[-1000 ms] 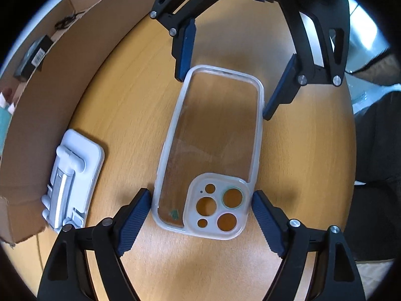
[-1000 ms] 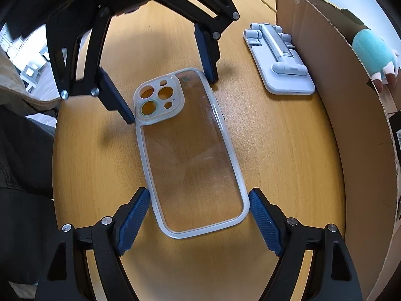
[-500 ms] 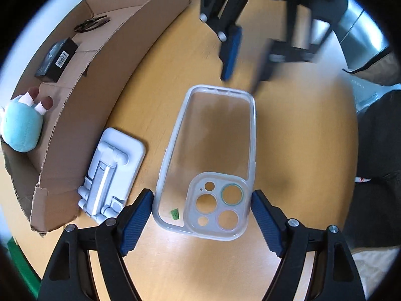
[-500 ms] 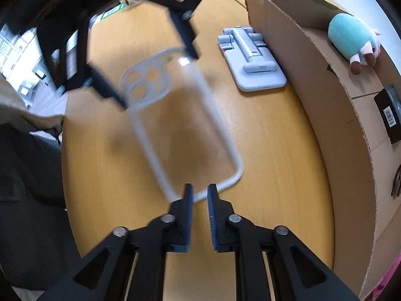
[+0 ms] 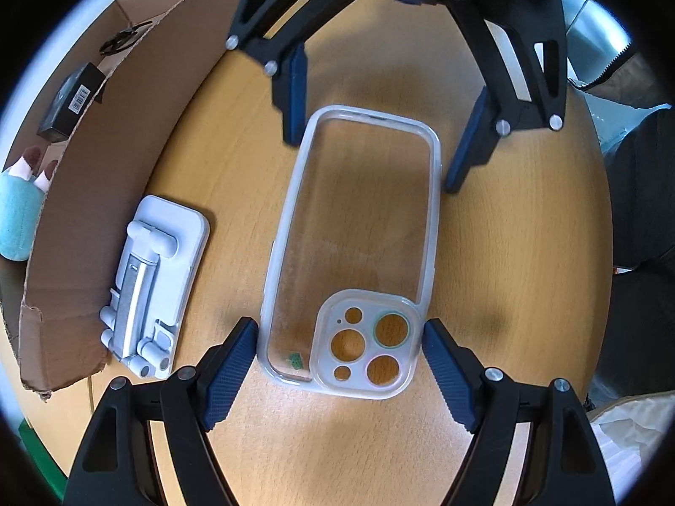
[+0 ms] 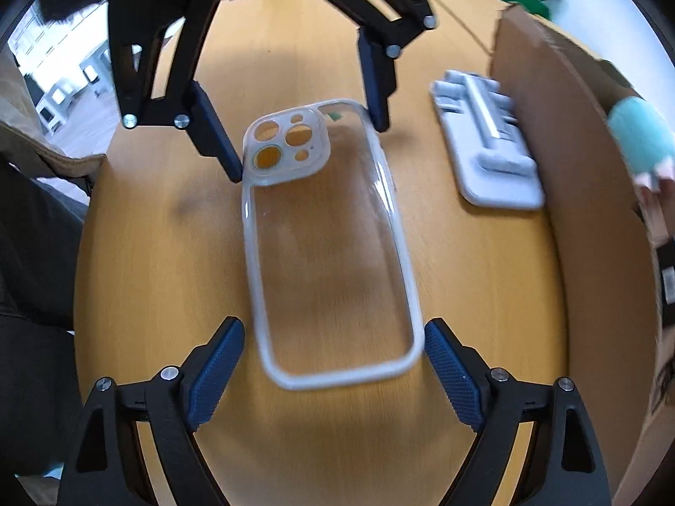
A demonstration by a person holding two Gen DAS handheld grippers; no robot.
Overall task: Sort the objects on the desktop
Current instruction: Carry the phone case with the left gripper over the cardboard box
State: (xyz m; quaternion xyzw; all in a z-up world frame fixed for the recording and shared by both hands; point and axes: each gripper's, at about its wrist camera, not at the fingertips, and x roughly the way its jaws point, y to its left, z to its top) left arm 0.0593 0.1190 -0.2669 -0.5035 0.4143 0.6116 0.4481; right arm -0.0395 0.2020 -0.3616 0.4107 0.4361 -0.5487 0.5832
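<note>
Clear case [image 5: 354, 248] straddled at both ends, neither claw gripping.

Left view: left claw [image 5: 337, 362] gapes around the camera-hole end, pads clear; the case's long axis runs ahead to the right claw [image 5: 371, 126]. Right view: right claw [image 6: 333, 362], jaws just reopened wide, flanks the plain end; stand [image 6: 485, 156] and box [image 6: 590, 211] right, on a wood table [image 6: 168, 253].

One clear phone case [image 5: 354, 253], one white phone stand [image 5: 154, 284], one cardboard box [image 5: 114, 160], one teal plush toy [image 5: 17, 221], two grippers.
</note>
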